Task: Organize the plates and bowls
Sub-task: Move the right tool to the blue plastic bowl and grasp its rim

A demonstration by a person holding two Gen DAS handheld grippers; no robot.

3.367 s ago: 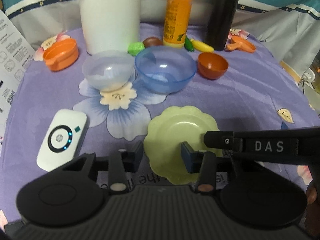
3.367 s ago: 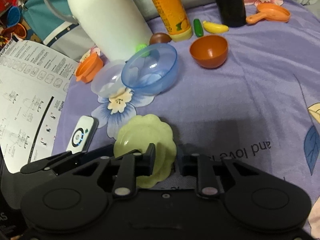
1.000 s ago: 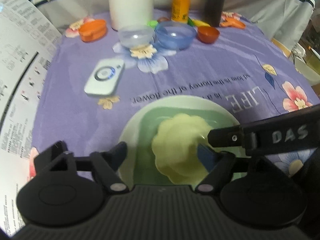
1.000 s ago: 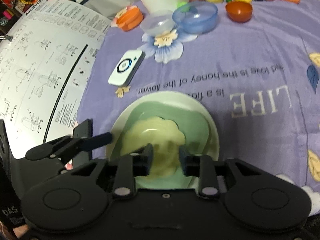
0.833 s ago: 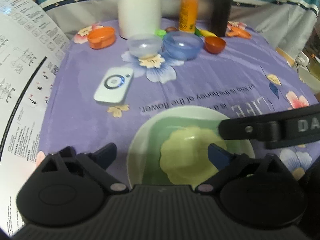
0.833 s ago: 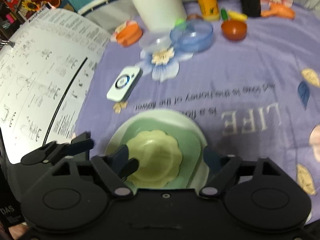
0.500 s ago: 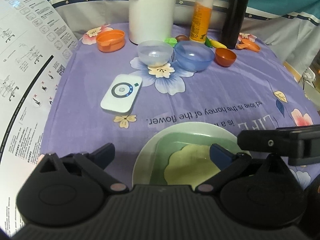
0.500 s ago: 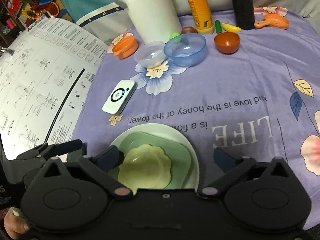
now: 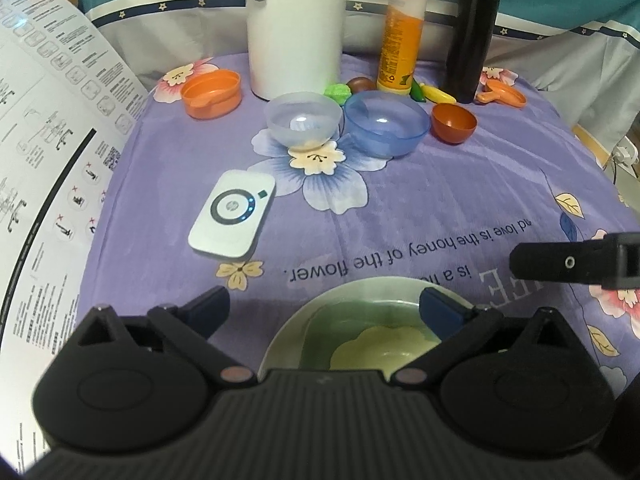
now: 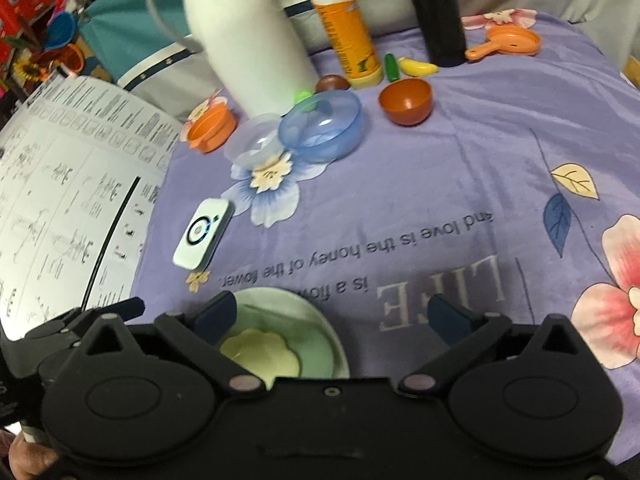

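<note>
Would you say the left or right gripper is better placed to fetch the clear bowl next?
Probably left: the left gripper is open, empty and faces the clear bowl almost straight ahead; from the right gripper it sits off to one side.

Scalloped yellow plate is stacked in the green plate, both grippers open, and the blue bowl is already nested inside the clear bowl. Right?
Not quite: the blue bowl stands beside the clear bowl, not inside it, as the left wrist view shows. The rest holds: the scalloped yellow plate lies in the green plate, and the left gripper and right gripper are open.

A lived-in home: a purple flower-printed tablecloth (image 9: 440, 208) carries a white thermos jug (image 9: 294, 20), an orange plastic bottle (image 9: 402, 36) and toy fruit, with cluttered shelves (image 10: 36, 36) behind.
</note>
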